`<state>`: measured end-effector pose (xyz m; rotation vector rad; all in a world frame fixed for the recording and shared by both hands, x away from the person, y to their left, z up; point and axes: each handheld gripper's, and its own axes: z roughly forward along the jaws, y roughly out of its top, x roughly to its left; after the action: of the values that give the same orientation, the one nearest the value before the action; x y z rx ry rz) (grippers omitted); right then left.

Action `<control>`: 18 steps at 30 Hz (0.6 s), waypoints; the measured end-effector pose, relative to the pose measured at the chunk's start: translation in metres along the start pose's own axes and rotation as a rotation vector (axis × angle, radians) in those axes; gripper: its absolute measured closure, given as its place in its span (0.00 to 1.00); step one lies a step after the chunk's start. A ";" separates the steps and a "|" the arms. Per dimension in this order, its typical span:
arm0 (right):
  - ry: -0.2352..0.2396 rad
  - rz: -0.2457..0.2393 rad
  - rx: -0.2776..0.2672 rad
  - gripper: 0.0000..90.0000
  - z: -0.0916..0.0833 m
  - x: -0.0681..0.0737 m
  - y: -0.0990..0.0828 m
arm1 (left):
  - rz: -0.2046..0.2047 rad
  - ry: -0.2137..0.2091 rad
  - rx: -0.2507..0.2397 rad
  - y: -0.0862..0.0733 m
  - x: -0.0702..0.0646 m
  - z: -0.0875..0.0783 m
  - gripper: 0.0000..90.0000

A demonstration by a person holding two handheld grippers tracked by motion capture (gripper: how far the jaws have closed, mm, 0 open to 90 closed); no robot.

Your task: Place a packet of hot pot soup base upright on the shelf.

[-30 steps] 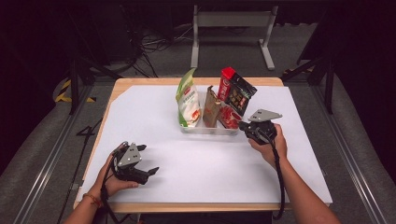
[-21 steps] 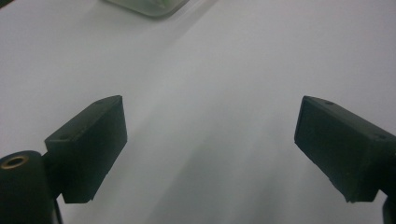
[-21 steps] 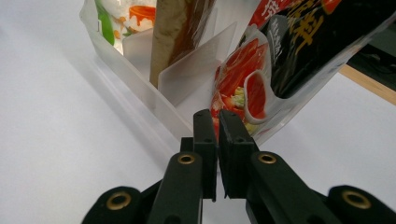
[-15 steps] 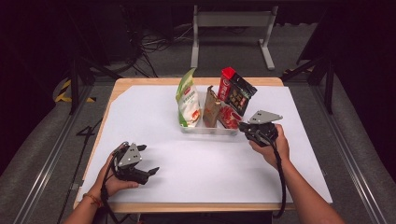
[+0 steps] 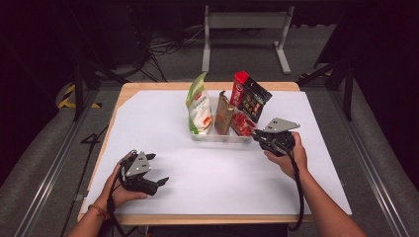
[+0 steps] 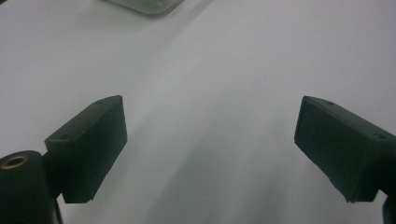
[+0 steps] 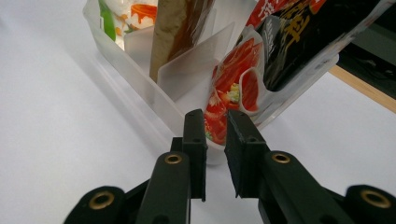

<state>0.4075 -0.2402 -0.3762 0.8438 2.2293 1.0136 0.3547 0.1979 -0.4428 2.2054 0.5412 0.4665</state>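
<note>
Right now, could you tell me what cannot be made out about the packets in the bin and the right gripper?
- Right gripper: jaws just opening, a narrow gap; whether the pads touch the red packet is unclear.
- Black packet: top cut off by the frame edge in the right gripper view.
- Packet print: too small in the high view.
- Clear bin: cut off and blurred in the left gripper view.
- Brown packet: base hidden by the bin's wall.

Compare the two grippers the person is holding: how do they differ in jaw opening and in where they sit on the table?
The left gripper has its jaws spread wide over bare white table; the right gripper has jaws nearly together, just opening, at the clear bin by the red pouch. The left sits near the front edge, the right mid-table. Both have black jaws.
</note>
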 end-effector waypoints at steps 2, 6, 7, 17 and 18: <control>-0.003 -0.006 0.003 0.86 0.000 0.000 -0.001 | 0.000 0.000 0.000 0.000 0.000 0.000 0.11; 0.012 -0.002 -0.010 0.82 -0.004 -0.001 -0.003 | -0.002 -0.001 0.001 0.000 0.000 0.001 0.11; 0.012 -0.003 -0.015 0.80 -0.004 0.000 -0.003 | -0.002 -0.001 0.000 0.000 0.000 0.001 0.11; 0.013 -0.007 -0.009 0.70 -0.010 -0.002 -0.010 | -0.005 0.002 0.000 0.000 0.000 0.000 0.11; 0.013 -0.007 -0.009 0.70 -0.010 -0.002 -0.010 | -0.005 0.002 0.000 0.000 0.000 0.000 0.11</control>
<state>0.3988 -0.2509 -0.3781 0.8271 2.2356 1.0282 0.3546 0.1976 -0.4429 2.2036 0.5475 0.4665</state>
